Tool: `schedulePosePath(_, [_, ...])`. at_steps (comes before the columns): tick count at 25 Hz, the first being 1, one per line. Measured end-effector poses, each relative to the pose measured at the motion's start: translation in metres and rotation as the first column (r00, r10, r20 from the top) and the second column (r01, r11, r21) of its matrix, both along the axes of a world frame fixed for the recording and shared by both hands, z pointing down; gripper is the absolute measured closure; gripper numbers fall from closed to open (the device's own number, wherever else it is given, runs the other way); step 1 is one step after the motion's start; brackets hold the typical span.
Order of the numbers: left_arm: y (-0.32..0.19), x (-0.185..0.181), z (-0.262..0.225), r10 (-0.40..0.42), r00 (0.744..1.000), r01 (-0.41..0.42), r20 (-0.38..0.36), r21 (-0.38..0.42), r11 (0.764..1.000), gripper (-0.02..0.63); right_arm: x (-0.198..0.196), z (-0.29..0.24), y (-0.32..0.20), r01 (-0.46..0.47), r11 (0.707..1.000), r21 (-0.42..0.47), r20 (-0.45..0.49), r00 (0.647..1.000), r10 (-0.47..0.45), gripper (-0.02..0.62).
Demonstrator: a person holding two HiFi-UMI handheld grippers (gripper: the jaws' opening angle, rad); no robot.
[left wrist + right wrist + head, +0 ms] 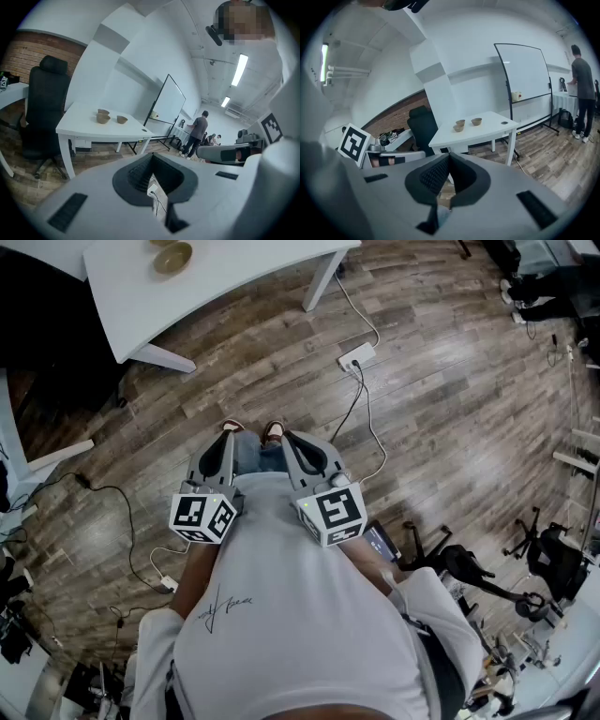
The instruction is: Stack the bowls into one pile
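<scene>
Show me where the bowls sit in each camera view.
Head view: top edge, left of centre, bowls on the white table.
Left gripper view: bowls left of centre, at mid-height.
Right gripper view: bowls at centre, above the jaws.
Shared landmark: the white table under them.

surface: white table (490, 128) | on it: three brown bowls (476, 121)

The person wears a white T-shirt (300, 615) with a small black scrawled mark (223, 606) on the chest, blue jeans (258, 457) and reddish shoes (232, 426). The left gripper (222, 442) and right gripper (298, 444) are grey shells with dark ribbed pads (138, 172), each bearing a white cube (203, 517) with black square markers.
</scene>
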State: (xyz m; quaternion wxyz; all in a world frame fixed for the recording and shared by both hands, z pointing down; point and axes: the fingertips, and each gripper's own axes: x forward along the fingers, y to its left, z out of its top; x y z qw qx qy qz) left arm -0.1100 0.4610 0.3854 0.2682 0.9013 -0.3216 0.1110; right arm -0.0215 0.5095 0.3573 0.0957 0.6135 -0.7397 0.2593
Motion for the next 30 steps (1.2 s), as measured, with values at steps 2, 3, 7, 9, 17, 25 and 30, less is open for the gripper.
schedulePosePath(2, [-0.003, 0.006, 0.000, 0.007, 1.000, -0.007, 0.002, 0.014, 1.000, 0.598, 0.000, -0.001, -0.003, 0.019, 1.000, 0.021, -0.007, 1.000, -0.019, 0.586])
schedulePosePath(3, [-0.004, 0.008, -0.001, 0.012, 1.000, -0.013, 0.006, 0.022, 1.000, 0.598, 0.000, -0.002, -0.005, 0.026, 0.999, 0.030, -0.008, 1.000, -0.026, 0.586])
schedulePosePath(7, [-0.005, 0.014, -0.002, 0.034, 0.997, -0.038, 0.064, 0.058, 0.998, 0.598, 0.000, 0.001, -0.012, 0.048, 0.999, 0.026, 0.006, 0.999, -0.048, 0.586])
schedulePosePath(9, [-0.003, 0.015, 0.000, 0.043, 0.994, -0.048, 0.096, 0.056, 0.997, 0.598, -0.002, 0.004, -0.015, 0.062, 0.998, 0.008, 0.019, 0.998, -0.062, 0.586])
schedulePosePath(17, [-0.020, 0.000, 0.006, -0.015, 0.995, 0.013, 0.097, 0.018, 1.000, 0.598, 0.001, 0.015, -0.030, 0.032, 0.999, -0.035, 0.156, 0.987, -0.026, 0.586])
schedulePosePath(25, [-0.049, 0.006, 0.015, 0.017, 0.997, -0.016, 0.081, -0.012, 1.000, 0.598, 0.027, 0.017, -0.055, -0.094, 0.995, -0.031, 0.216, 0.971, 0.099, 0.586])
schedulePosePath(30, [-0.085, 0.003, 0.009, 0.000, 0.997, 0.000, 0.074, 0.010, 1.000, 0.598, 0.031, 0.024, -0.088, -0.116, 0.991, -0.067, 0.237, 0.963, 0.129, 0.586])
